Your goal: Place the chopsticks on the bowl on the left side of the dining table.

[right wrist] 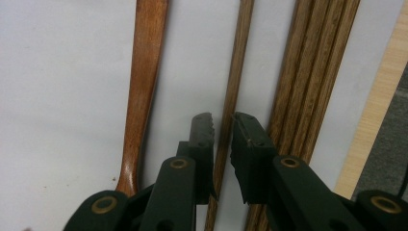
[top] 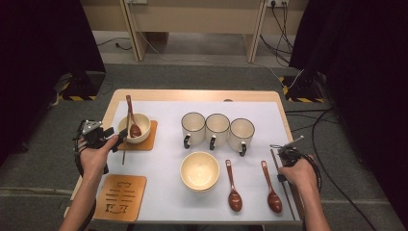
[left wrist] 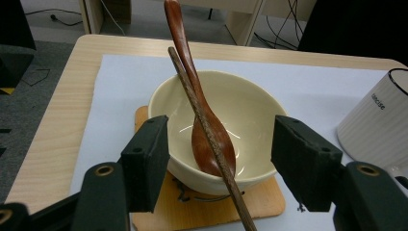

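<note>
Right tongs [right wrist: 222,120] straddle a single chopstick [right wrist: 231,96] lying on the table [top: 288,127] beside the bundle [right wrist: 308,86], jaws nearly closed, not yet pinching. Next: squeeze, lift cleanly. Left tongs [left wrist: 219,163] spread before the bowl [left wrist: 250,101] holding spoon [left wrist: 204,139] and one chopstick.

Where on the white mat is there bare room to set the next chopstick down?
Bare white mat lies between the empty carved wooden coaster and the empty cream bowl. The right edge is crowded: two brown wooden spoons, bundled dark chopsticks.
</note>
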